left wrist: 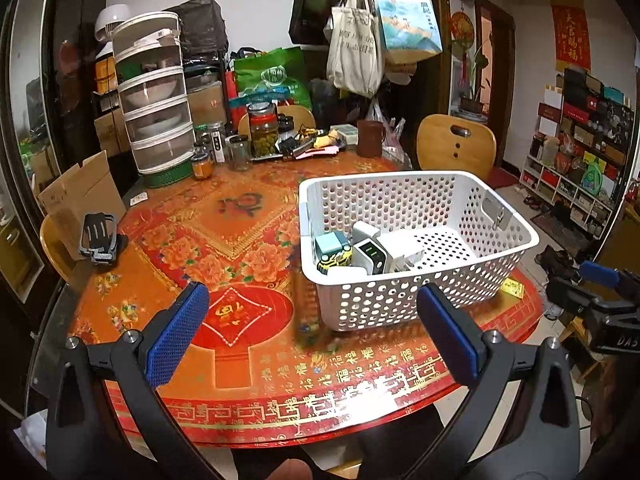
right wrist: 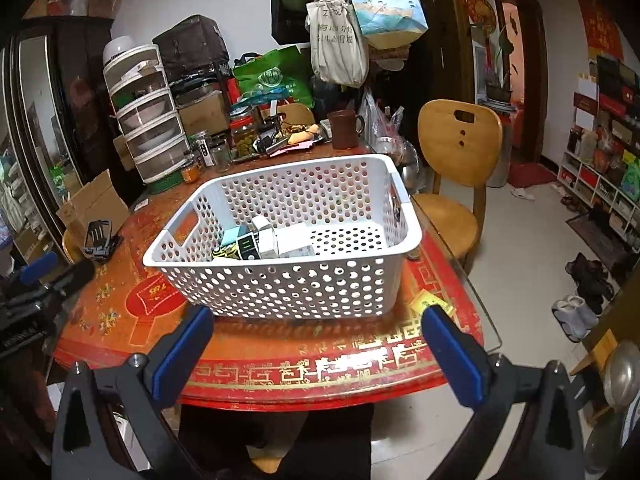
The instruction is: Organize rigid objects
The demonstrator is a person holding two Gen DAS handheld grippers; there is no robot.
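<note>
A white perforated basket (left wrist: 496,216) stands on the round red table; it also shows in the right wrist view (right wrist: 168,248). Inside lie a white charger with a dark screen (left wrist: 370,254), a teal box (left wrist: 330,242), a yellow toy car (left wrist: 336,260) and a white box (right wrist: 294,240). My left gripper (left wrist: 312,320) is open and empty, just short of the basket's near left corner. My right gripper (right wrist: 316,340) is open and empty in front of the basket's near wall. A black clip-like object (left wrist: 98,238) lies at the table's left edge. A small yellow packet (right wrist: 430,304) lies right of the basket.
Jars (left wrist: 262,128), a stacked food cover (left wrist: 154,96), a brown mug (left wrist: 370,138) and clutter fill the table's far side. A cardboard box (left wrist: 80,196) stands at the left. A wooden chair (right wrist: 456,152) stands behind right. Shelves and shoes (right wrist: 588,272) are on the right.
</note>
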